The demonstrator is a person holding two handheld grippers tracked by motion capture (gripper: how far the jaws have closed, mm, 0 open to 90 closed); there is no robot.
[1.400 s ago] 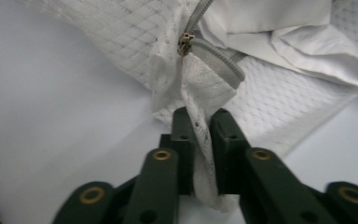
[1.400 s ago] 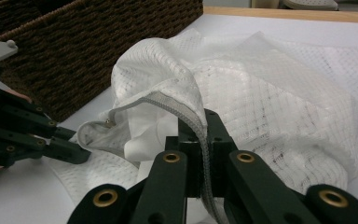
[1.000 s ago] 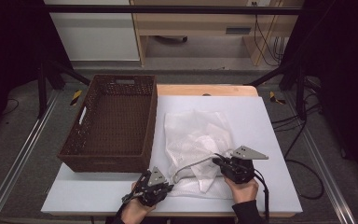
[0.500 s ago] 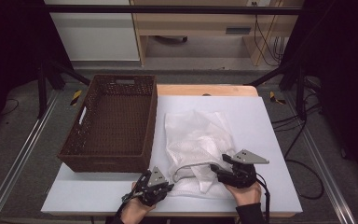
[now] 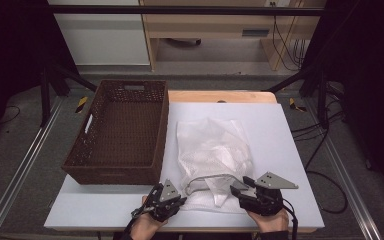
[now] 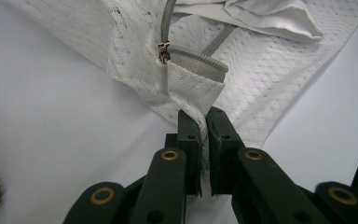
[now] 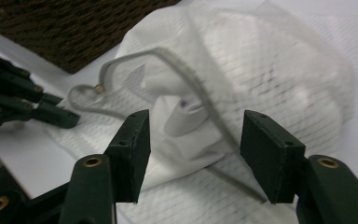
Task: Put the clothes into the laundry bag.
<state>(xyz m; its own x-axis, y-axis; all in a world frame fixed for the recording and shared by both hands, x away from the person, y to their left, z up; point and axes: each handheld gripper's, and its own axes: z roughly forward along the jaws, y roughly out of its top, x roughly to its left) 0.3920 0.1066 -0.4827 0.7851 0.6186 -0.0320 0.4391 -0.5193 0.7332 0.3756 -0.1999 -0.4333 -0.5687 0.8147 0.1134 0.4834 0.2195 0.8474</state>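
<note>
A white mesh laundry bag [image 5: 212,150] with a grey zip lies on the white table [image 5: 280,135]. Its near end gapes, and white cloth [image 7: 186,116] shows inside. My left gripper [image 5: 182,192] sits at the bag's near left corner. In the left gripper view it [image 6: 204,121] is shut on the mesh edge just below the zip pull [image 6: 163,51]. My right gripper [image 5: 236,187] is at the bag's near right. Its jaws [image 7: 193,135] stand wide; they have just been opening and then closing a little. The zip edge and cloth lie between them, unpressed.
A brown wicker basket [image 5: 112,175] stands empty on the table's left half, close beside the bag. The left gripper [image 7: 28,100] shows dark at the left of the right gripper view, with the basket [image 7: 74,28] behind it. The table's front edge runs just under both hands.
The right gripper has let go of the bag's zip edge, opened its jaws and drawn back toward the front edge. The left gripper and its hold are unchanged.
</note>
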